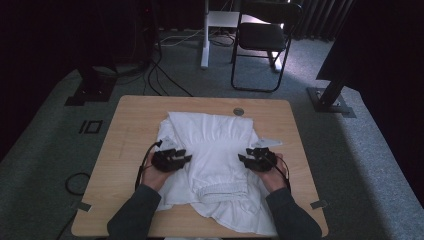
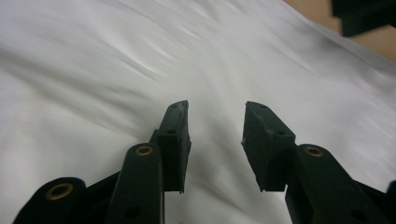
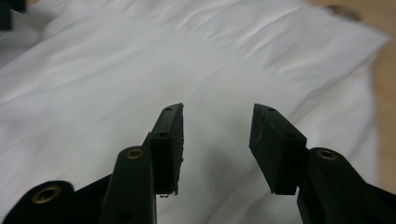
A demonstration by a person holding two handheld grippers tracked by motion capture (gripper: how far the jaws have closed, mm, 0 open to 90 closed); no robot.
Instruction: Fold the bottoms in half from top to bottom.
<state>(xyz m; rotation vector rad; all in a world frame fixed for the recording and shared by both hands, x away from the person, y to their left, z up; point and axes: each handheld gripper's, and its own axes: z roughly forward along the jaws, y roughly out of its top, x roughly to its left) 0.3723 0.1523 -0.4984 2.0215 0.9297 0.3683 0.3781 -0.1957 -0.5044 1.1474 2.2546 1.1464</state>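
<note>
A white garment (image 1: 215, 150) lies partly folded on the wooden table (image 1: 130, 125), its gathered waistband toward the near edge. My left gripper (image 1: 186, 159) hovers over the garment's left side and points right; my right gripper (image 1: 242, 158) hovers over its right side and points left. In the left gripper view the left gripper (image 2: 215, 111) stands open over the white garment (image 2: 116, 70) with nothing between its pads. The right gripper (image 3: 217, 112) is likewise open above the white garment (image 3: 140, 60), its pads bare.
A small round metal disc (image 1: 238, 111) is set in the table near its far edge. Beyond the table stand a black folding chair (image 1: 265, 35) and a white post (image 1: 204, 35), with cables (image 1: 160, 75) on the grey carpet.
</note>
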